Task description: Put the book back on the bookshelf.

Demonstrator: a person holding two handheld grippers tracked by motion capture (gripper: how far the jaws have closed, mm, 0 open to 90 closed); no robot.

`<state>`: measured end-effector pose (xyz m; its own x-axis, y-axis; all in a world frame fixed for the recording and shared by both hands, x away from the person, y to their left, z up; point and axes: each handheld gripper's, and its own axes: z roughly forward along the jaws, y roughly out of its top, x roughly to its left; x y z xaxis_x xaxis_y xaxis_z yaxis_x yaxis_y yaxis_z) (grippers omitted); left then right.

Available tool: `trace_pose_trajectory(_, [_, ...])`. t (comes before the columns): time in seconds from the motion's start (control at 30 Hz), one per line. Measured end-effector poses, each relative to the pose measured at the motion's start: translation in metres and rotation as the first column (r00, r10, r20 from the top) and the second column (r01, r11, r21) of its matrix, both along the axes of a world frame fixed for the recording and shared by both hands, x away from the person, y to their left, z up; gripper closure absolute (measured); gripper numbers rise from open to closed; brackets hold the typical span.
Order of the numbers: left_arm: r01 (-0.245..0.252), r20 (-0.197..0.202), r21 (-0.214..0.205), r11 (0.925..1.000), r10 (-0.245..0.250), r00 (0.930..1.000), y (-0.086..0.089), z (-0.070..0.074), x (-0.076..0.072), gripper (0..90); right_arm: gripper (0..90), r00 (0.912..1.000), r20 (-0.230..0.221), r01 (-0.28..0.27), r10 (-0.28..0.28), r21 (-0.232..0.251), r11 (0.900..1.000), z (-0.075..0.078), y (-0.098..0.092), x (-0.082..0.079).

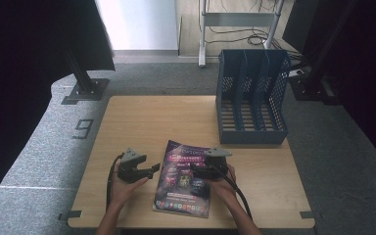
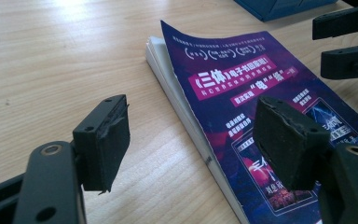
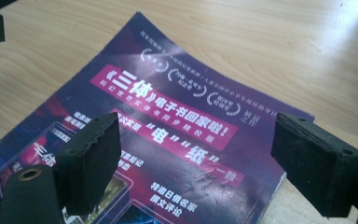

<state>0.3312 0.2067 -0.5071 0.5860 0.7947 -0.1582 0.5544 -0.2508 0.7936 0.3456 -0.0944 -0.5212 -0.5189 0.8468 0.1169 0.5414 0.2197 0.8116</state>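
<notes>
Pale wood is being shown as the surface of the table [image 1: 127,117]. At the left of the high view, the left gripper [image 1: 152,170] is being held low over the bare wood, just beside the left edge of the magazine [image 1: 184,180], with its jaws spread apart and nothing between them. In the left gripper view, the magazine [image 2: 261,107] is being seen lying flat, its purple cover curling up slightly at the far corner above the white page edges. The right gripper [image 1: 194,171] is being held over the magazine's right half, jaws likewise wide apart and gripping nothing. Farther right and toward the back of the table, a blue file rack [image 1: 252,98] is being kept upright, well apart from the magazine.
</notes>
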Motion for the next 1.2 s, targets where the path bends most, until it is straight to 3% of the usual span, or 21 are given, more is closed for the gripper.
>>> trace_pose_trajectory(0.53, [0.028, -0.003, 0.01, 0.9996, -0.028, 0.9996, -0.01, -0.001, -0.002, 27.0, 13.9, 0.9976, -0.066, 0.019, -0.022, -0.041, 0.999, -0.023, 0.002, 0.001])
trace_pose_trajectory(0.67, [0.026, -0.004, 0.014, 0.9996, -0.026, 0.9997, -0.011, -0.001, -0.002, 26.3, 12.9, 0.9977, -0.063, 0.021, -0.024, -0.05, 0.9986, -0.024, 0.003, 0.001])
trace_pose_trajectory(0.9, [0.016, -0.014, 0.025, 0.9996, -0.015, 0.9998, -0.014, -0.005, -0.001, 24.8, 12.7, 0.9978, -0.056, 0.028, -0.034, -0.104, 0.9942, -0.025, 0.006, 0.0])
trace_pose_trajectory(1.0, [0.016, -0.015, 0.027, 0.9995, -0.015, 0.9998, -0.016, -0.006, 0.0, 24.4, 8.7, 0.9968, -0.05, 0.056, -0.063, -0.138, 0.9889, -0.026, 0.006, 0.001])
trace_pose_trajectory(1.1, [0.017, -0.02, 0.031, 0.9994, -0.016, 0.9997, -0.018, -0.007, 0.001, 24.1, 8.6, 0.9933, -0.089, 0.065, -0.073, -0.093, 0.9935, -0.029, 0.002, 0.004])
trace_pose_trajectory(1.2, [0.017, -0.026, 0.037, 0.9992, -0.016, 0.9995, -0.019, -0.01, 0.002, 24.1, 8.1, 0.9927, -0.098, 0.061, -0.069, -0.085, 0.9945, -0.029, 0.001, 0.005])
